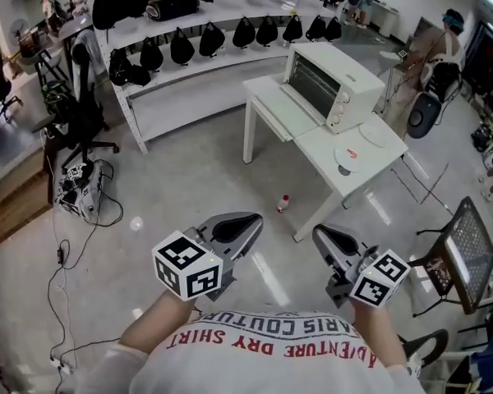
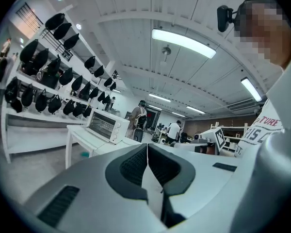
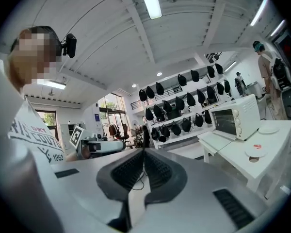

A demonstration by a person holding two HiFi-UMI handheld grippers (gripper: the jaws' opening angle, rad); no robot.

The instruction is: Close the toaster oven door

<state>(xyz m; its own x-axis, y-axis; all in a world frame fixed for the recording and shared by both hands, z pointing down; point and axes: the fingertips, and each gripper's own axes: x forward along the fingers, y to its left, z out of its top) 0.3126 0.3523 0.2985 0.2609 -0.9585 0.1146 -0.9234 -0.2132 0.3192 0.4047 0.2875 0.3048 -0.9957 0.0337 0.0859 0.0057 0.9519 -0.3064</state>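
Observation:
A white toaster oven (image 1: pixel 338 87) stands on a white table (image 1: pixel 370 175) across the room, its dark front facing left. Its door (image 1: pixel 302 103) seems to lie folded down flat in front of the opening. It also shows small in the left gripper view as toaster oven (image 2: pixel 106 126) and in the right gripper view as toaster oven (image 3: pixel 236 118). My left gripper (image 1: pixel 251 222) and right gripper (image 1: pixel 319 235) are held close to my body over the floor, far from the oven. Both are shut with nothing between the jaws, as the left gripper (image 2: pixel 147 146) and right gripper (image 3: pixel 144 152) show.
A white plate (image 1: pixel 353 156) lies on the table beside the oven. A small bottle (image 1: pixel 283 203) stands on the floor by a table leg. Shelves of black bags (image 1: pixel 218 38) line the back. A mesh chair (image 1: pixel 467 253) is at right, cables (image 1: pixel 82 189) at left, a person (image 1: pixel 434 60) beyond the table.

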